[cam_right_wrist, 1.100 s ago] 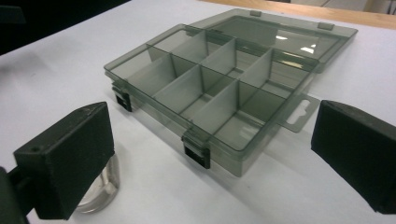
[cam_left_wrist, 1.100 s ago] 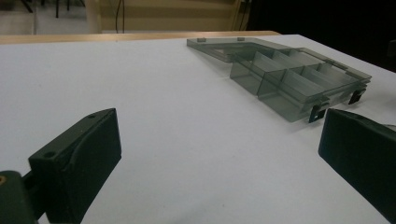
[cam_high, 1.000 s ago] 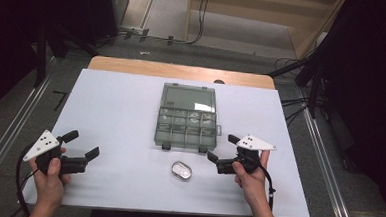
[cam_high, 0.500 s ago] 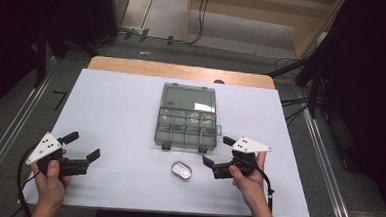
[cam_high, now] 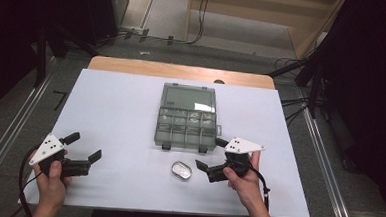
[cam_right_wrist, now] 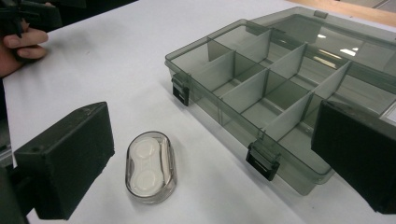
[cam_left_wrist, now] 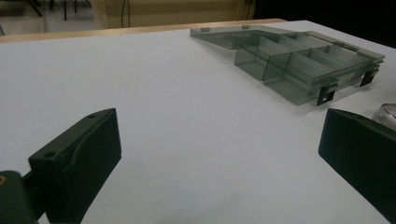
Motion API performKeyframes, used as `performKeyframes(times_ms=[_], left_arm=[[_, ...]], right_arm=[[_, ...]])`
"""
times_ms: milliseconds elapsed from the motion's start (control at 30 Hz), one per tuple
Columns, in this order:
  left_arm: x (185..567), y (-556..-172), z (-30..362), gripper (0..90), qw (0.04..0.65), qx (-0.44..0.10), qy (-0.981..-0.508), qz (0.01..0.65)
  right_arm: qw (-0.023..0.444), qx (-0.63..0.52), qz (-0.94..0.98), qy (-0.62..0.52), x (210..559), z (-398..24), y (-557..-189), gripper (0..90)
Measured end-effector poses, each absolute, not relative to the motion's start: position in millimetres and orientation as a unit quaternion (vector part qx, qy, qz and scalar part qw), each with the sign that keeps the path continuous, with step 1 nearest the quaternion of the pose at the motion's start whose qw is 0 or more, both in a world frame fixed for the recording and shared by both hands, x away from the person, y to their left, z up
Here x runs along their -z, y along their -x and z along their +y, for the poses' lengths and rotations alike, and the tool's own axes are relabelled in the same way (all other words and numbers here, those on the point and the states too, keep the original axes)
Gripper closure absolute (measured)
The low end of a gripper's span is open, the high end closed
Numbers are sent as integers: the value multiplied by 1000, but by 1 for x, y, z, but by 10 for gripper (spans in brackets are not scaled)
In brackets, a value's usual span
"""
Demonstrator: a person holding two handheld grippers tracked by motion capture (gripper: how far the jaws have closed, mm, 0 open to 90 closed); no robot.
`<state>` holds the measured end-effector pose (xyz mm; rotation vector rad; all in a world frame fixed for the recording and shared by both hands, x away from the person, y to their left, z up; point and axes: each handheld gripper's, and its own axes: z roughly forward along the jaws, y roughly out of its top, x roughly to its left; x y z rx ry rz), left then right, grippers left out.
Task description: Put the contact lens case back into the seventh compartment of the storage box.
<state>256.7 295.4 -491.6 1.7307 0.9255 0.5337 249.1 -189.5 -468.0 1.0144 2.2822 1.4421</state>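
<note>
I see the small clear oval case (cam_high: 181, 170) lying flat on the white tabletop (cam_high: 120, 114), close to the near edge and a little right of its middle. In the right gripper view the oval case (cam_right_wrist: 151, 166) shows two round white wells side by side under its see-through lid, and it rests just inside my right gripper's left-hand jaw, not touched by either jaw.

My right gripper (cam_high: 209, 158) sits just to the right of the case, near the near-right part of the tabletop, its jaws spread wide and gripping nothing. They point left across the table toward the case. My right hand (cam_high: 242, 178) is wrapped around its handle.

Just beyond the case, toward the middle of the tabletop, stands the smoky grey compartment box (cam_high: 188, 119), its lid laid open flat toward the far edge. From the right gripper view the compartment box (cam_right_wrist: 271, 88) shows thin dividers and two dark latches on its near wall; the sections I can see into look bare. Case and box are near each other but apart.

My left gripper (cam_high: 85, 148) is well away, at the near-left corner of the tabletop, held by my left hand (cam_high: 52, 173). Its jaws are also spread apart with only bare tabletop between them, as the left gripper view confirms.
</note>
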Motion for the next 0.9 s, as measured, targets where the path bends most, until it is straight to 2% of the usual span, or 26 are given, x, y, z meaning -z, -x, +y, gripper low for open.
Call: performKeyframes(times_ms=[900], left_arm=[[492, -257, 295, 0, 525, -223, -725, 386]], right_arm=[[109, -460, 819, -326, 473, -168, -250, 0]])
